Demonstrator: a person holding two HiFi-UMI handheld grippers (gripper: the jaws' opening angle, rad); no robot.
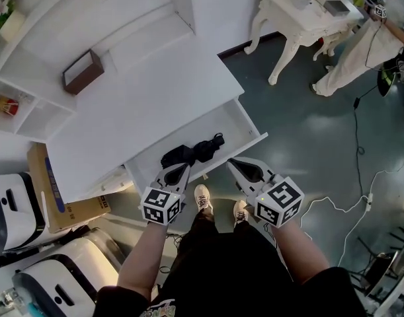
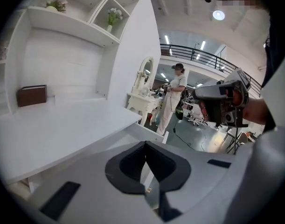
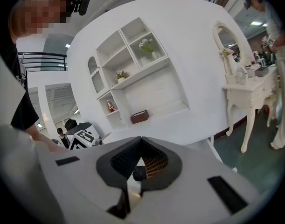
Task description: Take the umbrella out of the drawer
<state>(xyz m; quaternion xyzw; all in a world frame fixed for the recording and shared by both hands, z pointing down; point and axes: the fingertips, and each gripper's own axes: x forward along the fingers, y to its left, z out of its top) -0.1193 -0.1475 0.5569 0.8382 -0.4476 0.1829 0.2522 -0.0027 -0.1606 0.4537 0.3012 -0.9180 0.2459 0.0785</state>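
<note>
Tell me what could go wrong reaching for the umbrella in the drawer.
Both jaws are together on the left hand-held gripper and the right hand-held gripper; going in like that would likely shove the umbrella along the drawer rather than grip it. Its loose folds might also slip from a pinch.

A brown box (image 1: 82, 71) sits upper left on the white desktop (image 1: 142, 91), a cardboard carton (image 1: 40, 183) at left, and a white dressing table (image 1: 291, 20) upper right beside a person (image 1: 360, 45).
</note>
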